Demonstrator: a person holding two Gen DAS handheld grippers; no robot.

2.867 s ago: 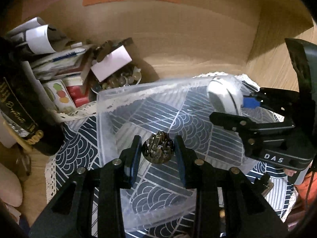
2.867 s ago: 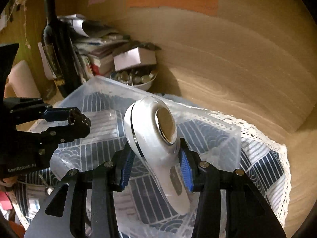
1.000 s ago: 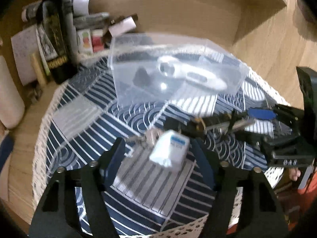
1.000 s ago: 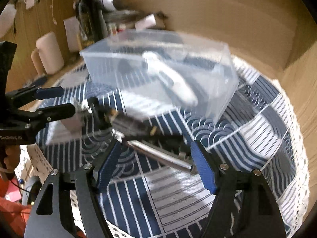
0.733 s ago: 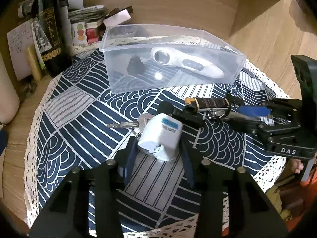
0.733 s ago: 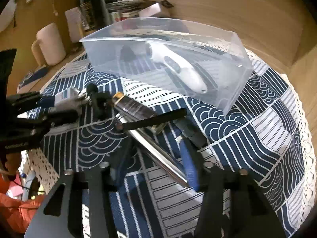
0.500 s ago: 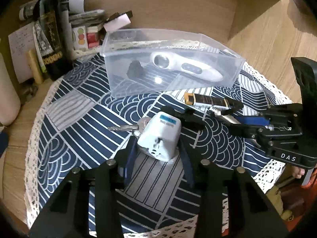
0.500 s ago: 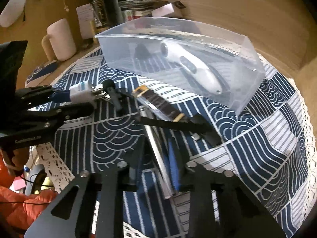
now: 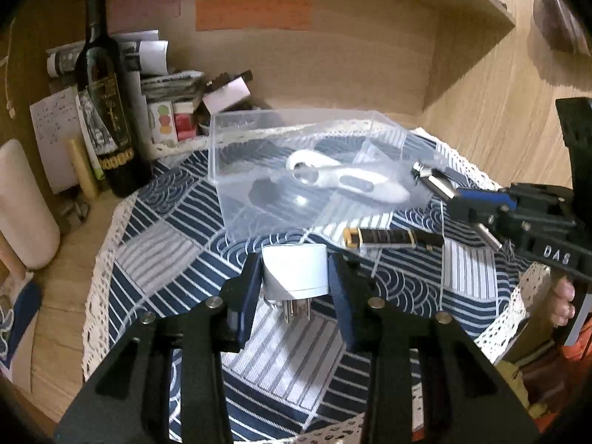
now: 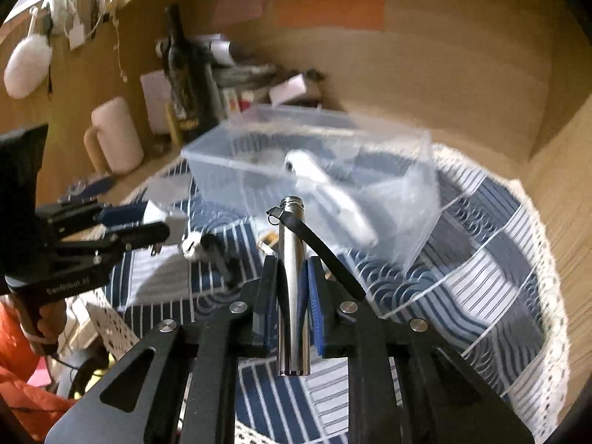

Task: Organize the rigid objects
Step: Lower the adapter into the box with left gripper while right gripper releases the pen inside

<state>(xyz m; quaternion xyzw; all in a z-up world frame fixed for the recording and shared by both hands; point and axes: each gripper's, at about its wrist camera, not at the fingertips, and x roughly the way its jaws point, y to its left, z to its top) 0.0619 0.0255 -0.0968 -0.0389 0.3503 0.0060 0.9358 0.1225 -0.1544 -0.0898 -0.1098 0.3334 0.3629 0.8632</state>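
Observation:
My left gripper (image 9: 294,270) is shut on a white plug adapter (image 9: 294,270) and holds it above the cloth, prongs toward me. My right gripper (image 10: 292,270) is shut on a silver metal cylinder (image 10: 292,288) with a black strap, held lifted; it also shows in the left wrist view (image 9: 436,181) at the right. A clear plastic bin (image 9: 229,170) stands behind, holding a white handheld device (image 9: 344,179) and a small dark object (image 9: 264,192). A black and gold bar (image 9: 384,237) lies on the cloth in front of the bin.
A blue patterned cloth (image 9: 166,229) with a lace edge covers the round table. A wine bottle (image 9: 109,111), papers and boxes stand at the back left. A cream mug (image 10: 114,137) stands at the left. A wooden wall is behind.
Both grippers have closed and lifted: the left one took the white adapter off the cloth, the right one took the silver cylinder. Before that, the white device and the dark object were left in the bin.

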